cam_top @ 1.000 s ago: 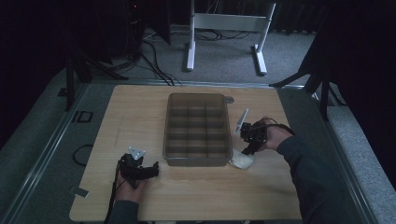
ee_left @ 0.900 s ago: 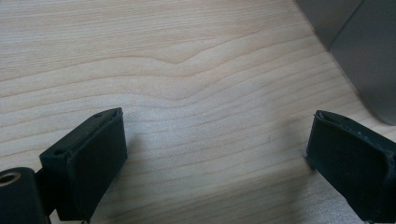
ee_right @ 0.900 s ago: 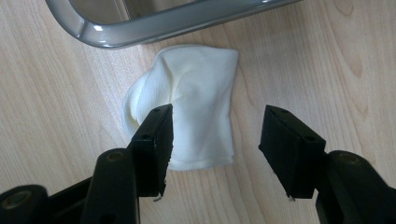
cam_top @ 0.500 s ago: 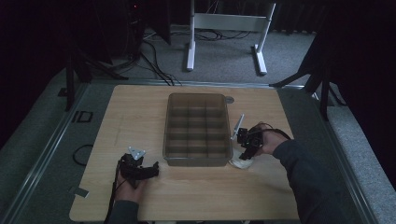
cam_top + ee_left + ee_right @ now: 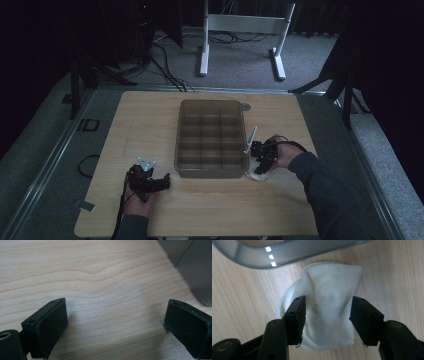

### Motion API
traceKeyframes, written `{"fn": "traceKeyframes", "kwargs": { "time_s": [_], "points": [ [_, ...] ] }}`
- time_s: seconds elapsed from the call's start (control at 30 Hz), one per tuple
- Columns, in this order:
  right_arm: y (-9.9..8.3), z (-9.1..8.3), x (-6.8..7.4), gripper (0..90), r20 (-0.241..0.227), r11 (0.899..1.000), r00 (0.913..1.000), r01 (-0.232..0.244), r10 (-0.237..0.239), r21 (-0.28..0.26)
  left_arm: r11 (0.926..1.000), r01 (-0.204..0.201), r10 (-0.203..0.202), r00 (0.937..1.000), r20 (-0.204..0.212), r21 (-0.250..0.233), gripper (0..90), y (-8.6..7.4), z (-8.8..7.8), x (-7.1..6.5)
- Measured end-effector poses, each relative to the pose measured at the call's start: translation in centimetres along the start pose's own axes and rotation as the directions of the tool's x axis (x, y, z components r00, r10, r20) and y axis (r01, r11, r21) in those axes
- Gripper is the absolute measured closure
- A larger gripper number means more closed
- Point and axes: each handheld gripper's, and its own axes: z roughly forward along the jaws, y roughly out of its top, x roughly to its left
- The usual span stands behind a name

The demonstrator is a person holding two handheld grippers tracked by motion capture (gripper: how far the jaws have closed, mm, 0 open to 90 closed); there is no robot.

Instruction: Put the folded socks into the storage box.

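Dark room, grey carpet, cables and a white stand behind a light wooden bench (image 5: 150,120). No legible writing anywhere. A grey compartment tray (image 5: 212,137) sits mid-bench. A crumpled white cloth (image 5: 324,312) lies on the wood just beside the tray's near right corner. Right tongs (image 5: 327,315) straddle the cloth, jaws just been closing, cloth between them, grip not yet firm. Left tongs (image 5: 115,322) rest wide open, empty, over bare wood left of the tray.

Lab or recording studio: dark curtained surround, grey carpet, loose floor cables (image 5: 165,60), white stand frame (image 5: 240,35) beyond wooden table (image 5: 150,120).
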Motion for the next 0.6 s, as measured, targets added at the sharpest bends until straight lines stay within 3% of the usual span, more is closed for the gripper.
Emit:
{"fn": "traceKeyframes", "kwargs": {
  "time_s": [0.6],
  "points": [
    [-0.1,1.5,-0.2,54.7,-0.022,1.0,0.9996,-0.016,0.017,0.026,1.0,-0.001,0.001,1.0,0.001,0.0,5.3,0.0,0.0,0.0]
  ]
}}
